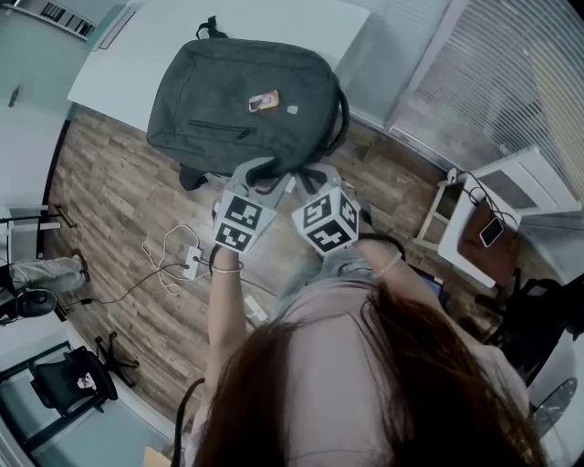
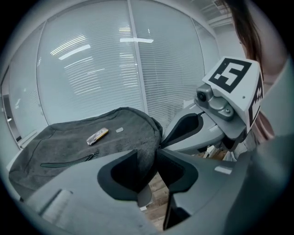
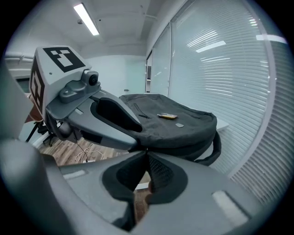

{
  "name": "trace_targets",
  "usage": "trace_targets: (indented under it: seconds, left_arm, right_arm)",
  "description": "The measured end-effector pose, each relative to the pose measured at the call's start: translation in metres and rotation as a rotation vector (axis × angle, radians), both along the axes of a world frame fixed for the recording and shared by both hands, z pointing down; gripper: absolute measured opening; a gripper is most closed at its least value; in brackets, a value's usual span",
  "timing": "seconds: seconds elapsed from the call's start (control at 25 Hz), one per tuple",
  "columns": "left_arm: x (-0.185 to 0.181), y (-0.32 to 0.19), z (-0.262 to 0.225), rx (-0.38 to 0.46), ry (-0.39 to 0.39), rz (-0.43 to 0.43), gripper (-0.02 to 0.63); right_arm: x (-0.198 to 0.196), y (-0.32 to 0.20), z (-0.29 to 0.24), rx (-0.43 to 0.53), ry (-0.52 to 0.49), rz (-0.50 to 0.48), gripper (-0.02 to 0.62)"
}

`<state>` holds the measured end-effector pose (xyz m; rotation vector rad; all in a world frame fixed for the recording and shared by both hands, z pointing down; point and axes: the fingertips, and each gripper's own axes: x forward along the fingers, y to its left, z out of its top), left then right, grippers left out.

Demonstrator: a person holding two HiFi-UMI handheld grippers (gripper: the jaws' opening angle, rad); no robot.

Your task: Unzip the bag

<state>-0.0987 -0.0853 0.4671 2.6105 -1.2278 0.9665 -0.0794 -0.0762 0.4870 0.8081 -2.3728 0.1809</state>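
Observation:
A dark grey backpack (image 1: 242, 100) lies flat on the white table (image 1: 301, 27), its front pocket zip and a small yellow tag (image 1: 264, 101) facing up. Both grippers meet at its near edge, side by side. In the left gripper view, my left gripper (image 2: 148, 153) has the rounded edge of the bag (image 2: 92, 147) filling the gap between its pads. In the right gripper view, my right gripper (image 3: 147, 153) has its tips pinched together on a small zip pull at the rim of the bag (image 3: 174, 126). From the head view, the left gripper (image 1: 260, 173) and right gripper (image 1: 315, 175) hide that rim.
The table's near edge runs under the bag, which overhangs it toward me. Window blinds (image 1: 484, 82) stand to the right. On the wooden floor below lie white cables (image 1: 173, 260). A small white side table (image 1: 493, 228) with a phone stands at right, a chair (image 1: 73, 383) at lower left.

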Motion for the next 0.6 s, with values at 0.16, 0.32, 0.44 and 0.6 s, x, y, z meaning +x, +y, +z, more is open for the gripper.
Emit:
trace_targets:
  seconds: [0.16,0.32,0.44,0.6]
  left_arm:
    - [-0.002,0.0,0.001,-0.021,0.052,-0.008,0.124]
    - [-0.005,0.0,0.0,-0.036,0.104,-0.009,0.115]
    - [-0.006,-0.001,0.0,-0.041,0.144,-0.007,0.112]
    - [-0.008,0.002,0.001,-0.059,0.202,-0.003,0.109]
  right_arm:
    - [0.002,0.0,-0.001,0.027,0.029,0.027,0.011]
    - [0.005,0.0,-0.005,0.048,0.075,0.056,0.011]
    - [0.012,-0.005,-0.007,0.054,0.1,0.092,0.011]
    - [0.021,-0.009,-0.011,0.06,0.136,0.129,0.011]
